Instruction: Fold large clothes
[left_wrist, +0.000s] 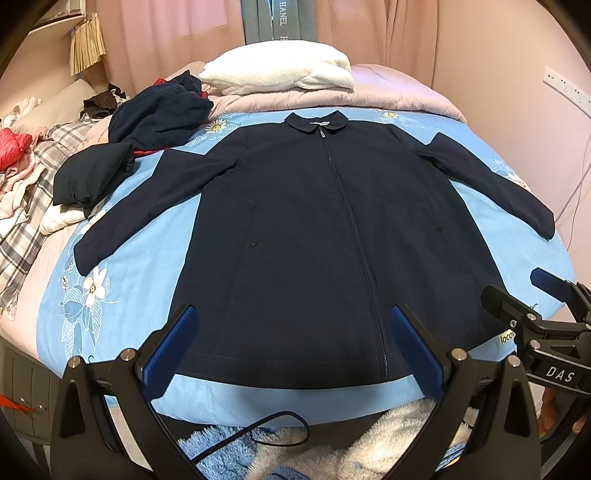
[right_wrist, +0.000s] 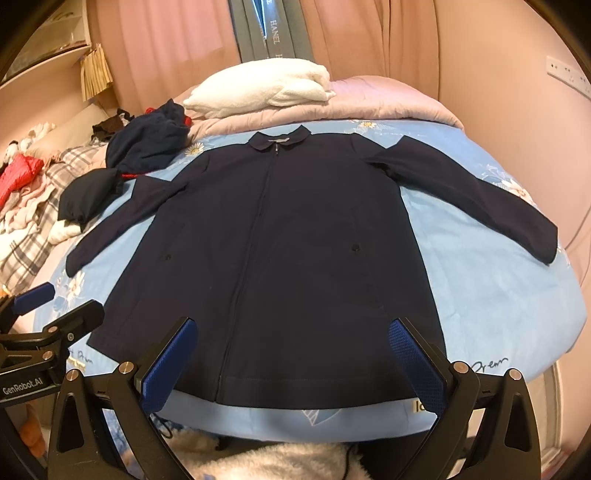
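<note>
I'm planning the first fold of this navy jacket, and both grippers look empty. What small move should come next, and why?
Probably reach the left gripper out to the cuff of the left sleeve and close on it. The jacket lies flat and zipped on the blue sheet, sleeves spread, and both the left and the right gripper hang open above the hem, so a sleeve fold seems the natural start.
</note>
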